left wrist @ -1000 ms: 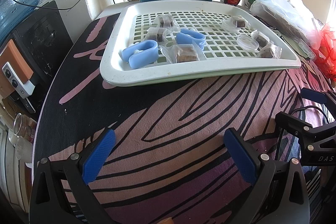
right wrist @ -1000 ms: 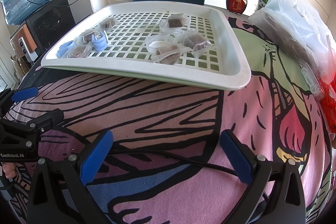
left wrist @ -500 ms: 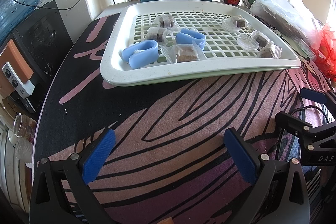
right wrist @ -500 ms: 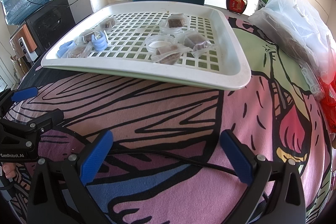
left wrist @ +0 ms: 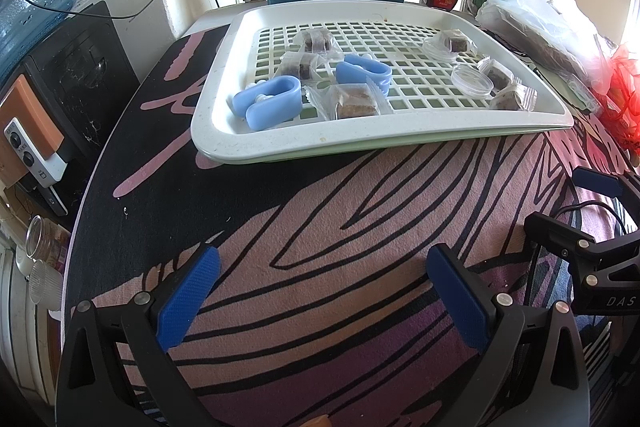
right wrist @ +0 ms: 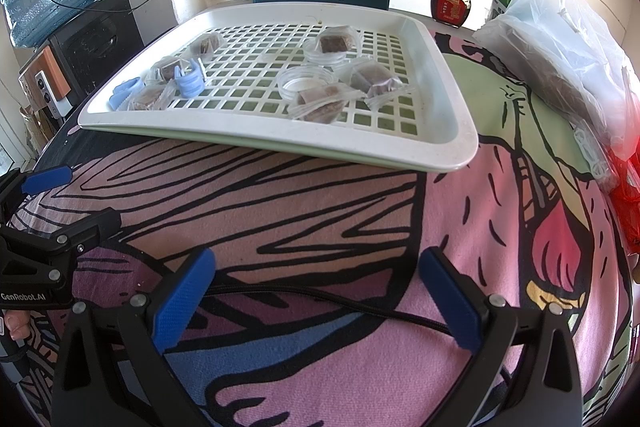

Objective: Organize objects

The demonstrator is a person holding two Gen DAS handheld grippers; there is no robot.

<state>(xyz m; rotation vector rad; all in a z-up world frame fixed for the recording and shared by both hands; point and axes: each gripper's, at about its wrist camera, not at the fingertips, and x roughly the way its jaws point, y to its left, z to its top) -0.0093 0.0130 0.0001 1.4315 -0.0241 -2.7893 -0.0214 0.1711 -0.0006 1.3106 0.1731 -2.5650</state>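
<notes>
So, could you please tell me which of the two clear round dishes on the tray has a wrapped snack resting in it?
The farther clear dish, towards the cartoon sign: a wrapped brown snack lies on it. The nearer clear dish is empty.

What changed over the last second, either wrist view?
Nothing visibly changed. Both tools, left and right, hover open and empty over the patterned cloth, short of the white tray. The wrapped snacks, blue clips and clear lids lie on the tray where they were.
</notes>
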